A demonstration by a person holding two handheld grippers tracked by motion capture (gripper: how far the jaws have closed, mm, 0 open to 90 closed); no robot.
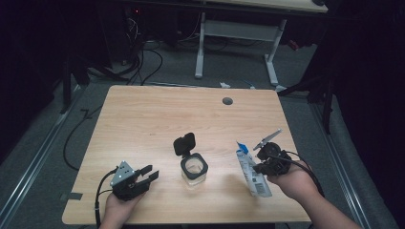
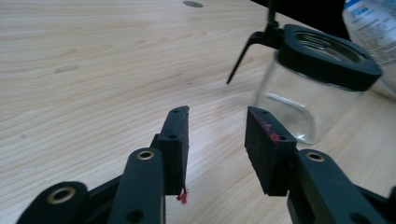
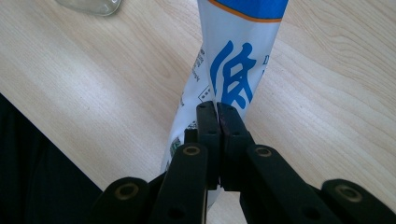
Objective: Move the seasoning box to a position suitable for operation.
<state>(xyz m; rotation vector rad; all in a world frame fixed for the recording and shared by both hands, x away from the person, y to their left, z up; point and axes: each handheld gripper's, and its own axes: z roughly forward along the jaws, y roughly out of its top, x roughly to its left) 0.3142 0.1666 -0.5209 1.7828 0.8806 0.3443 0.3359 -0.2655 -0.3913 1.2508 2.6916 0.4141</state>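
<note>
A clear glass jar (image 1: 194, 170) with a black square rim stands at the table's middle front, its black flip lid (image 1: 184, 143) tilted open behind it. My left gripper (image 1: 144, 175) rests to the jar's left, open, with nothing between its pads. In the left gripper view the jar (image 2: 292, 105) stands just beyond and right of the open gripper (image 2: 217, 116). My right gripper (image 1: 259, 168) is shut on a white and blue pouch (image 1: 249, 168) to the jar's right. In the right gripper view the gripper (image 3: 216, 109) pinches the pouch (image 3: 240, 56) edge-on above the wood.
A grey cable hole (image 1: 227, 101) sits near the table's far edge. The wooden table (image 1: 143, 119) stretches bare beyond the jar. Behind it stand a white desk frame (image 1: 199, 47) and floor cables (image 1: 143, 62). The surroundings are dark.
</note>
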